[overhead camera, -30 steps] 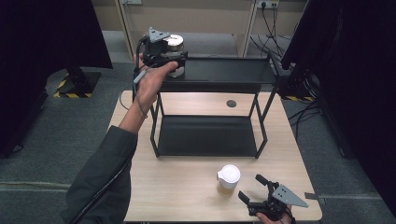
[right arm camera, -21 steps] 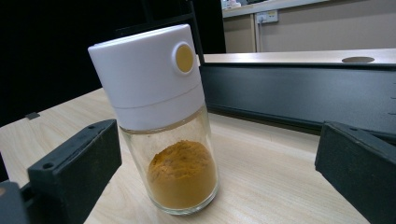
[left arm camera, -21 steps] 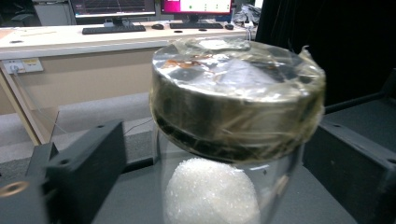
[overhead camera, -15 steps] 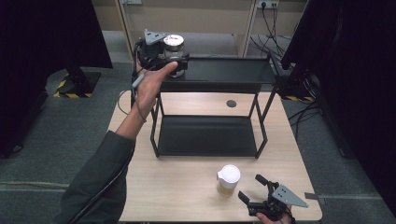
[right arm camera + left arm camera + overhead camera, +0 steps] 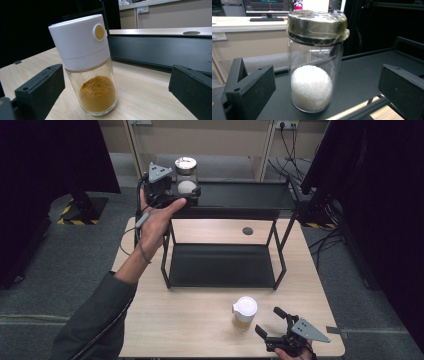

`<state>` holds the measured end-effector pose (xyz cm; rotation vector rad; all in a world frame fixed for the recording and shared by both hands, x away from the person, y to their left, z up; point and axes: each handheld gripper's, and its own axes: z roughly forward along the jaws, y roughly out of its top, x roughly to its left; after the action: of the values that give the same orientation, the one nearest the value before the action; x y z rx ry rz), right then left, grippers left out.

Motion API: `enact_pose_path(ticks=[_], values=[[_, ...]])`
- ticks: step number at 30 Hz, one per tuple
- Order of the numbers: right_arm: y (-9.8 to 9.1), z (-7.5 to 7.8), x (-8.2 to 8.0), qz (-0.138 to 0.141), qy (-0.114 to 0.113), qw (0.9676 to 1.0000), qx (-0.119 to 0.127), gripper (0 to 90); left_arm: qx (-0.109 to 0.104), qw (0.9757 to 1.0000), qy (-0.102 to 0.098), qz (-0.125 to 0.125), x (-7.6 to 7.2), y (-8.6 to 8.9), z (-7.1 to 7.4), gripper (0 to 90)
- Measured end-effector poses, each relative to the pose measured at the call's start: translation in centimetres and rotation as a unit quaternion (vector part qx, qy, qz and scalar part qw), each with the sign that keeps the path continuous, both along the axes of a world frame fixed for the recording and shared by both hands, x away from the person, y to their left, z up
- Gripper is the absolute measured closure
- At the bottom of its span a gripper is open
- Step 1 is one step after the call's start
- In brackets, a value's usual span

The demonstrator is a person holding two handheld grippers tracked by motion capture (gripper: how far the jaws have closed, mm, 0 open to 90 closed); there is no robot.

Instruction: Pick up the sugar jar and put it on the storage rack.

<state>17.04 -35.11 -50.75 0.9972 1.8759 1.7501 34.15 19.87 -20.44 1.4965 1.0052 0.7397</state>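
Note:
A glass jar [image 5: 186,177] with a metal lid and white granules stands on the left end of the black rack's top shelf [image 5: 240,195]. My left gripper [image 5: 189,189] is open around it. In the left gripper view the jar [image 5: 314,70] sits between the two jaws of the left gripper [image 5: 325,87] with a gap on each side. A spice shaker [image 5: 244,312] with a white cap and orange powder stands on the table's front. My right gripper [image 5: 267,320] is open just right of it. In the right gripper view the shaker [image 5: 87,65] stands ahead of the right gripper [image 5: 113,92], untouched.
The black two-level rack has a lower shelf [image 5: 222,265] resting on the wooden table [image 5: 190,325]. A round cable hole [image 5: 247,231] lies behind the rack. The person's left arm [image 5: 130,270] reaches across the table's left side. Cables trail on the floor at the right.
The left hand and gripper have shifted slightly lower at the top shelf's left end, the jar staying between the jaws. The right gripper and shaker have not moved.

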Motion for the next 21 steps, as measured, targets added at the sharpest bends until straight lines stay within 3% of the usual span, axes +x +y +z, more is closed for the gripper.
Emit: enact_pose_path(ticks=[15, 21], values=[[0.0, 0.0, 0.0, 0.000, 0.001, 1.0000, 0.003, 0.6, 0.007, 0.9982, -0.027, -0.053, -3.3, 0.9, -2.1, 0.5], [0.0, 0.0, 0.0, 0.000, 0.000, 1.0000, 0.003, 0.6, -0.003, 0.9970, -0.029, -0.071, -4.3, 1.5, -3.6, 0.5]])
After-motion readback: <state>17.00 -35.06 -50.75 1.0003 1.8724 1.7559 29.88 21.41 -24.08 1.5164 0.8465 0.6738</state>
